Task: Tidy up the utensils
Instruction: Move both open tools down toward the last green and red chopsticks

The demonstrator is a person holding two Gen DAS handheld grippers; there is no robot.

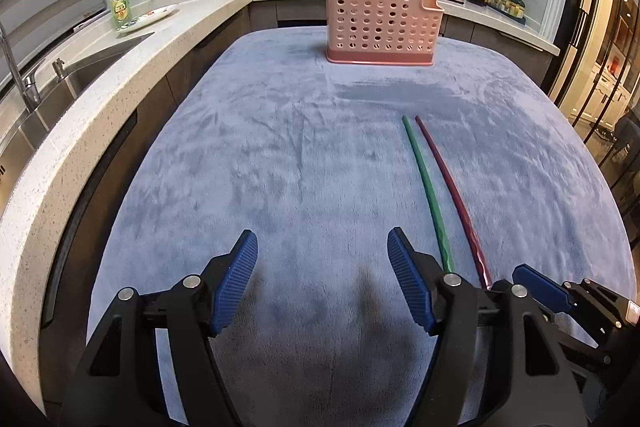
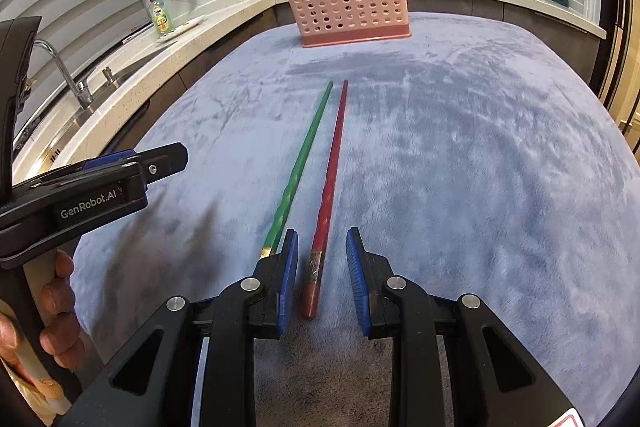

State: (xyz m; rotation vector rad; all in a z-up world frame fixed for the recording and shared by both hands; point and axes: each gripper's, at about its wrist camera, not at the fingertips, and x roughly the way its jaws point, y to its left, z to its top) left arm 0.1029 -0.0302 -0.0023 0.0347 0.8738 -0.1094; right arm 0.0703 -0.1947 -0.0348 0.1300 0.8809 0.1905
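My right gripper (image 2: pixel 322 267) straddles the red chopstick (image 2: pixel 330 187), jaws apart; my left gripper (image 1: pixel 322 267) gapes empty beside the green chopstick (image 1: pixel 426 187).

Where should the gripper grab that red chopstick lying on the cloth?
Probably at its thick near end, from above. The red chopstick lies flat beside the green chopstick, and the right gripper already straddles that end, jaws open either side.
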